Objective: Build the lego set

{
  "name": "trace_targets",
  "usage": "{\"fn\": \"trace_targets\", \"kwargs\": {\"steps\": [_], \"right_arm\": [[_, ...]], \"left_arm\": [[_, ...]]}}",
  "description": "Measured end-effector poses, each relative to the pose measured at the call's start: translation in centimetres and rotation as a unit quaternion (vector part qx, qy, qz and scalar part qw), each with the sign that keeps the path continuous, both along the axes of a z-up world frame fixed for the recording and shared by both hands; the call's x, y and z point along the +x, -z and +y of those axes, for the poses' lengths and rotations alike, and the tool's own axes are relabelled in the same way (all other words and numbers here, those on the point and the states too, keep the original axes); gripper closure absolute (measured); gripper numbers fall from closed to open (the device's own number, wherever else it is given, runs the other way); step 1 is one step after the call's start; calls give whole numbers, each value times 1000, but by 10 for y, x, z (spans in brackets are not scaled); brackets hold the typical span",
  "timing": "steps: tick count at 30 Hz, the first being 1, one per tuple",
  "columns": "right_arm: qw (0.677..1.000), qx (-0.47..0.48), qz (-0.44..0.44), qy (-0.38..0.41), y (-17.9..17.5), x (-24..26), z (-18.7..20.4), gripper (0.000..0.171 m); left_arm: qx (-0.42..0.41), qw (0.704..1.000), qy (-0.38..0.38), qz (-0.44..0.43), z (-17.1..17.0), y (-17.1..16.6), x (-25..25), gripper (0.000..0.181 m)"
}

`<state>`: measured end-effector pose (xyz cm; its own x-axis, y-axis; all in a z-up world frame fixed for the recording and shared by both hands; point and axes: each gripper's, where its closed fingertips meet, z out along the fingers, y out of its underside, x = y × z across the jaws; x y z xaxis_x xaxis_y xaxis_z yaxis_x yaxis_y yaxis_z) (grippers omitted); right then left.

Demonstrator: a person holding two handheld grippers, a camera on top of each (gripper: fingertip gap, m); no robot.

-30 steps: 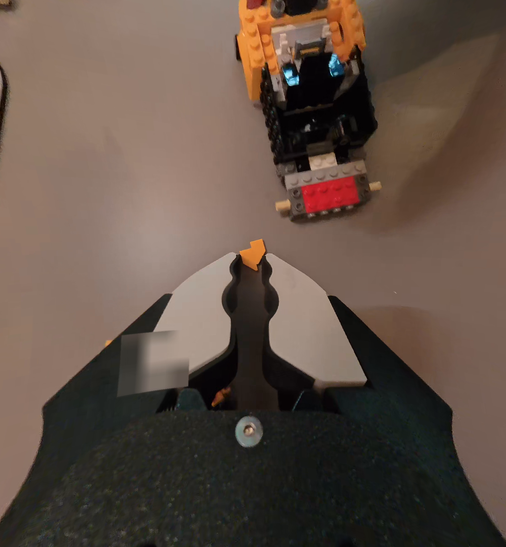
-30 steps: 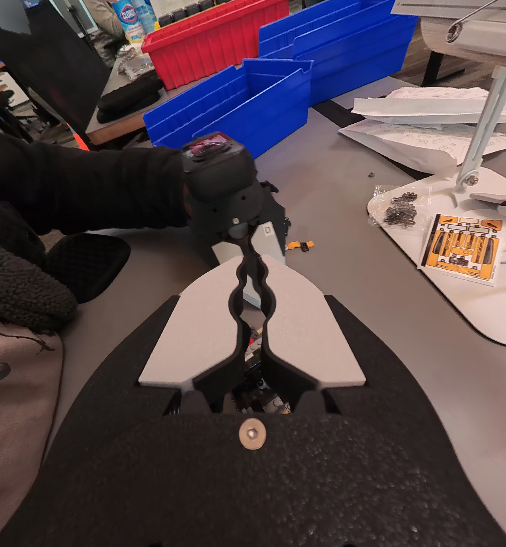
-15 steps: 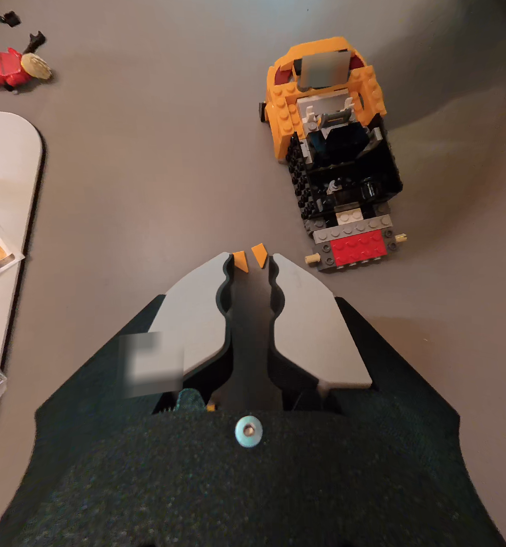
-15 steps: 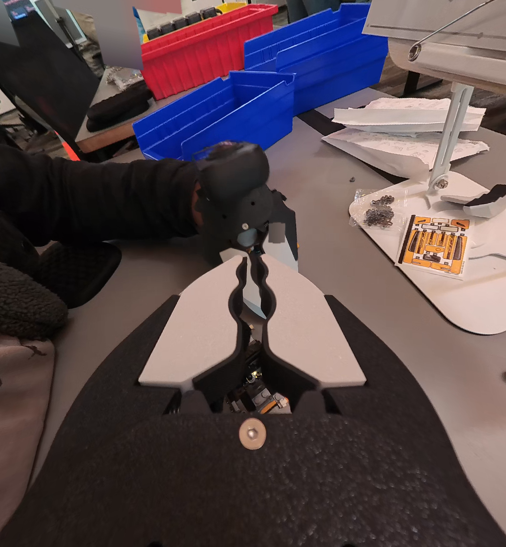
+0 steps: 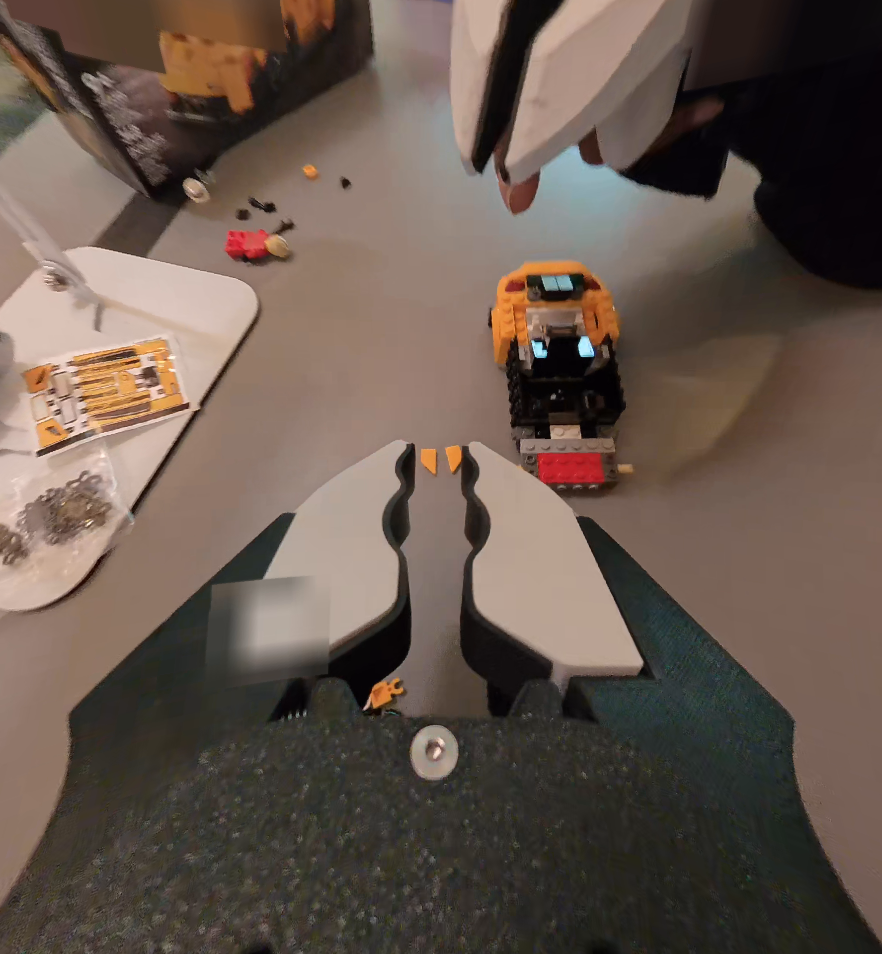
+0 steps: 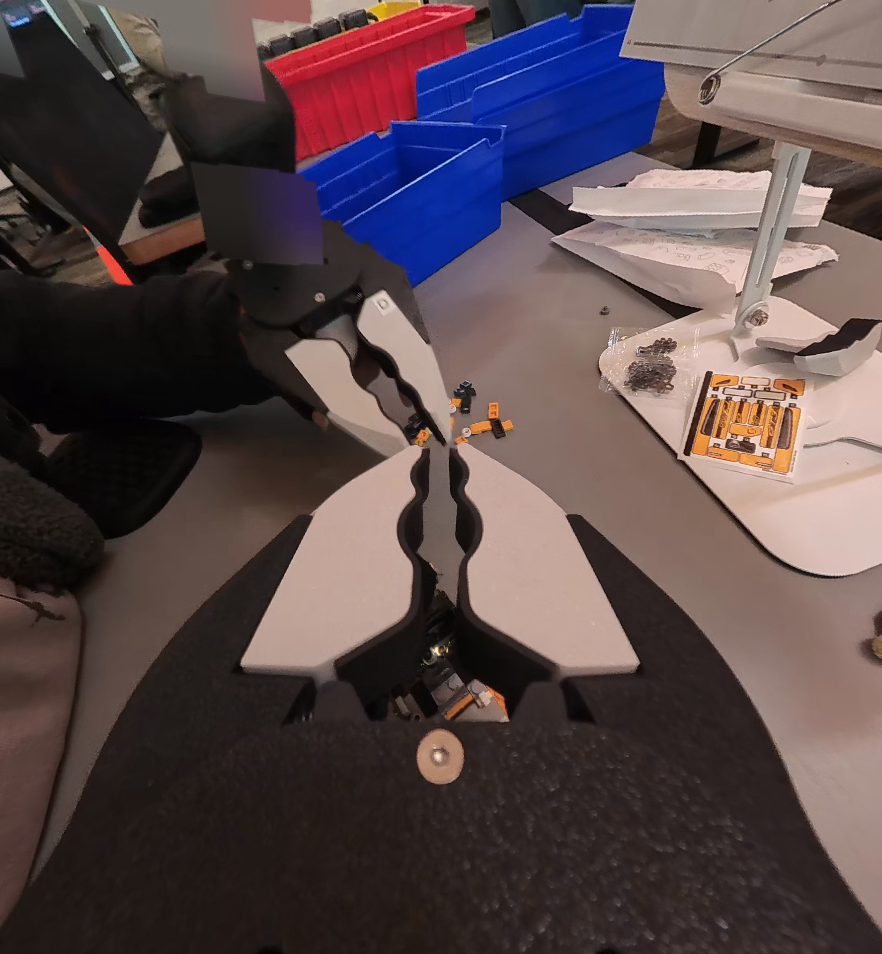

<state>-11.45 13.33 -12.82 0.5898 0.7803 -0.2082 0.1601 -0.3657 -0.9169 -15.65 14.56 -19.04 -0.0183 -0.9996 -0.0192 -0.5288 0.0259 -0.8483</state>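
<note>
In the left wrist view my left gripper (image 5: 439,454) is open and empty, low over the grey table. Two small orange wedge pieces (image 5: 429,460) lie on the table just past its tips. The part-built orange and black lego car (image 5: 557,371) stands to the front right, red plate end nearest. My right gripper (image 5: 500,155) hangs above and beyond the car. In the right wrist view my right gripper (image 6: 438,450) has its jaws almost together with nothing between them. Part of the car (image 6: 459,697) shows under it. The left gripper (image 6: 376,392) points down at loose orange and black pieces (image 6: 490,426).
A white stand base (image 5: 170,289) at the left carries a sticker sheet (image 5: 103,392) and a bag of black parts (image 5: 62,511). A red figure piece (image 5: 253,245) and small black bits lie near the set's box (image 5: 170,93). Blue bins (image 6: 428,196) and a red bin (image 6: 376,67) stand behind. Left tips to right tips: about 8 cm.
My left gripper has opened and let go of the orange pieces, which now lie apart on the table. It has pulled back from the car. The right gripper has risen.
</note>
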Motion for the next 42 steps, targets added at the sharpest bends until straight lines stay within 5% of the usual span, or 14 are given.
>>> {"fn": "trace_targets", "kwargs": {"steps": [6,15,21,29,42], "right_arm": [[1000,13,-24,7,1,6,1,161],[994,80,-69,20,-7,27,-1,146],[987,66,-145,-7,49,39,-24,117],[971,30,-226,-70,97,33,-39,95],[972,30,-222,-73,102,30,-40,101]], "left_arm": [[-17,988,-109,-111,11,-33,-25,181],[10,950,-241,-198,33,-65,-68,181],[47,938,-265,-217,37,-72,-85,181],[60,938,-281,-196,47,-46,-90,181],[19,956,-279,-93,56,6,-94,179]]}}
